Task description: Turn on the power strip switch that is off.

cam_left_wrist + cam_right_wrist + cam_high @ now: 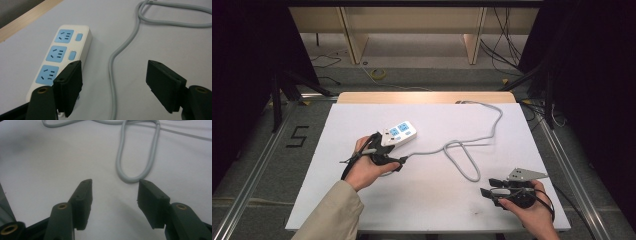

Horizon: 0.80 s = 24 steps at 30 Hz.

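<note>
We can read one mark: a black numeral "5" (298, 136) on the grey floor (257, 165) left of the table. The power strip (60, 57) carries blue socket faces and buttons, but we find no lettering on them, and no brand name on its white casing.

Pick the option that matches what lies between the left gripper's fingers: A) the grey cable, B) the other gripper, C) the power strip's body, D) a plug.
A: in the left gripper view the grey cable runs between the open fingers, while the power strip sits off beside one finger.
</note>
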{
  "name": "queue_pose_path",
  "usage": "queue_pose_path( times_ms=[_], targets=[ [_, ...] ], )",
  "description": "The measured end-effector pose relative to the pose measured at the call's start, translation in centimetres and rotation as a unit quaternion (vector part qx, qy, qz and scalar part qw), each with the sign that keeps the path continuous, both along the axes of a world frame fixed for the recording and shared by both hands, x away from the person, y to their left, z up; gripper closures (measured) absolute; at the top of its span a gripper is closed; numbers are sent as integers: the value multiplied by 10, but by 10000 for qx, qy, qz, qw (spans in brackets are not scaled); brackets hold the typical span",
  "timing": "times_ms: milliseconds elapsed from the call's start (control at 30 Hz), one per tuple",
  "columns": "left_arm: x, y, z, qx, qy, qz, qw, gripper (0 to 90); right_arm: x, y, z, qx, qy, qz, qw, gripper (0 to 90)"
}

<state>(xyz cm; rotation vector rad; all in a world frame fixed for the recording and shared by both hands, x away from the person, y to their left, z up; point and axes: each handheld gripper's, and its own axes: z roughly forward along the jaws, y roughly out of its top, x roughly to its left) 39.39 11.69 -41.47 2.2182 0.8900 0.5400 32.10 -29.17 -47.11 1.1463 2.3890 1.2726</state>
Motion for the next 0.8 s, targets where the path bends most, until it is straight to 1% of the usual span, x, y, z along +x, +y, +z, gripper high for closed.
queue_pose_path(
  times_ms=[133,267,400,600,733,800],
  targets=[
    [-11,6,-8,-30,-7,-10,10000,276,0,1,0,-7,8,3,10000,456],
    [-18,13,-13,-2,0,-34,10000,263,0,2,0,-1,8,21,10000,452],
    [-23,21,-17,36,-56,54,10000,259,0,1,0,-10,11,30,10000,451],
    [-36,35,-23,73,-36,89,9999,256,0,1,0,-14,12,37,10000,451],
    [-43,46,-25,54,-60,224,9997,255,0,1,0,-25,13,37,10000,452],
    [-47,50,-27,80,-47,274,9996,255,-1,1,0,-32,1,51,10000,452]
  ],
)
